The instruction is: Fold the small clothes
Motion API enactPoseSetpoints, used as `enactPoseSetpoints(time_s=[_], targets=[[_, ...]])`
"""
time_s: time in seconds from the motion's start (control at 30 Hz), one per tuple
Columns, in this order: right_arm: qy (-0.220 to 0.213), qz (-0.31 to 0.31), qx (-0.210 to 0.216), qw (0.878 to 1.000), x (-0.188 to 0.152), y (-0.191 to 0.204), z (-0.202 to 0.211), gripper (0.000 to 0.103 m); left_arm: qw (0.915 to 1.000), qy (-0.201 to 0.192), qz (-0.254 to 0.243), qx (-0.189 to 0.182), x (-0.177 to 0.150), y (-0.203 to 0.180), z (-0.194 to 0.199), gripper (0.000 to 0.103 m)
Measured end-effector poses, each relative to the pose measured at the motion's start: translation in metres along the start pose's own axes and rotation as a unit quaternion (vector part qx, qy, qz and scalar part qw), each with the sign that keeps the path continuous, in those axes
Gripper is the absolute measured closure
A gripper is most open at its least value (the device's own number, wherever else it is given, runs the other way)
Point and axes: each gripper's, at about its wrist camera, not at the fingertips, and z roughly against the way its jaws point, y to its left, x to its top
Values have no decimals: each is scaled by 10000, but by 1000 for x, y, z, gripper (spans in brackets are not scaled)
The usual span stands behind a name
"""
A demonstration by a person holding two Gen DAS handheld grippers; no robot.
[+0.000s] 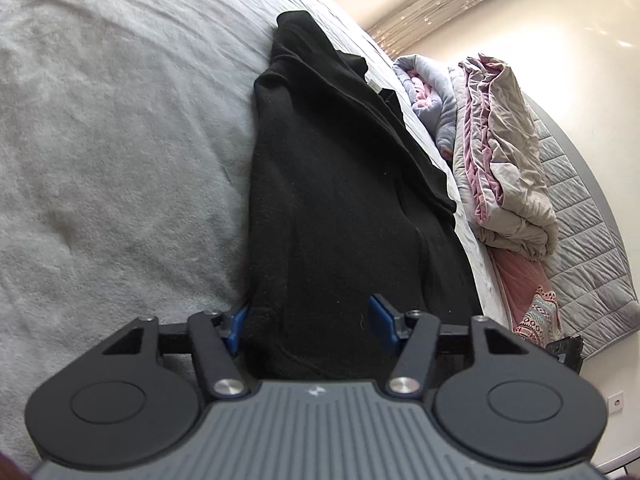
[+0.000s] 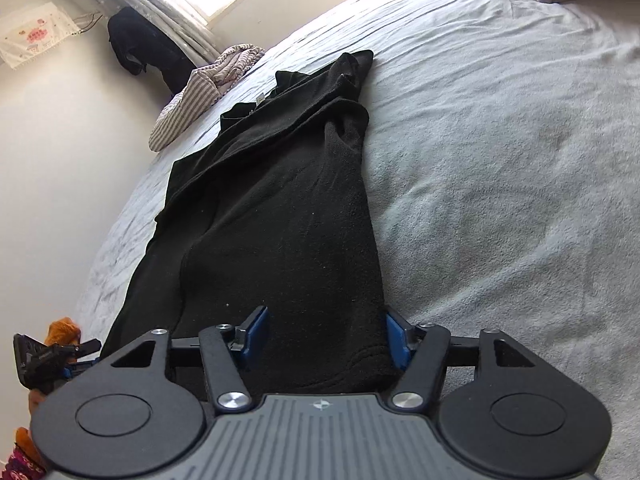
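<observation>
A black fleece garment (image 1: 332, 200) lies folded lengthwise in a long strip on the grey bed (image 1: 100, 140); it also shows in the right wrist view (image 2: 280, 220). My left gripper (image 1: 308, 324) is open, its blue pads straddling the near end of the strip, the left pad at the cloth's edge. My right gripper (image 2: 328, 336) is open too, its blue pads astride the other end of the strip. The left gripper (image 2: 44, 360) shows at the lower left of the right wrist view. Neither pair of pads pinches the cloth.
A rumpled pink and beige quilt (image 1: 508, 152) lies beside the bed on a grey quilted mat (image 1: 580, 240). A striped cloth (image 2: 200, 92) hangs off the bed's far edge. Dark clothes (image 2: 140, 48) hang by the curtain. The bed (image 2: 500, 160) stretches wide to the right.
</observation>
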Motion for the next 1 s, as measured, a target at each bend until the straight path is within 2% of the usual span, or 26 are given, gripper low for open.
enactPoseSetpoints(time_s=[0.03,0.1,0.17,0.23,0.27,0.33,0.43,0.6,0.77,1.0], targets=[[2,-66,20,10000,0,0,0,48,10000,15,13,-40,0,-1,-2,46],[42,-234,115,9997,-1,-1,-2,55,9999,85,70,-100,0,-1,-6,52],[104,-268,146,9995,-2,0,-4,62,9996,211,164,-66,0,1,-9,79],[145,-217,122,9996,-3,3,-6,75,9991,298,305,2,-2,4,-12,94],[174,-242,108,9995,-2,3,-7,78,9987,303,399,14,-2,6,-12,96],[200,-373,142,9990,-1,1,-8,88,9976,298,620,-64,-3,10,-10,97],[138,-310,207,9992,0,5,-5,92,9976,244,633,-103,-2,7,-7,98],[-210,-198,579,9979,9,21,8,93,9976,-101,520,-439,7,-10,5,99],[-614,-6,833,9946,33,40,20,93,9951,-544,398,-729,26,-31,14,99],[-1185,218,988,9878,79,59,23,94,9867,-1263,298,-979,73,-53,21,99]])
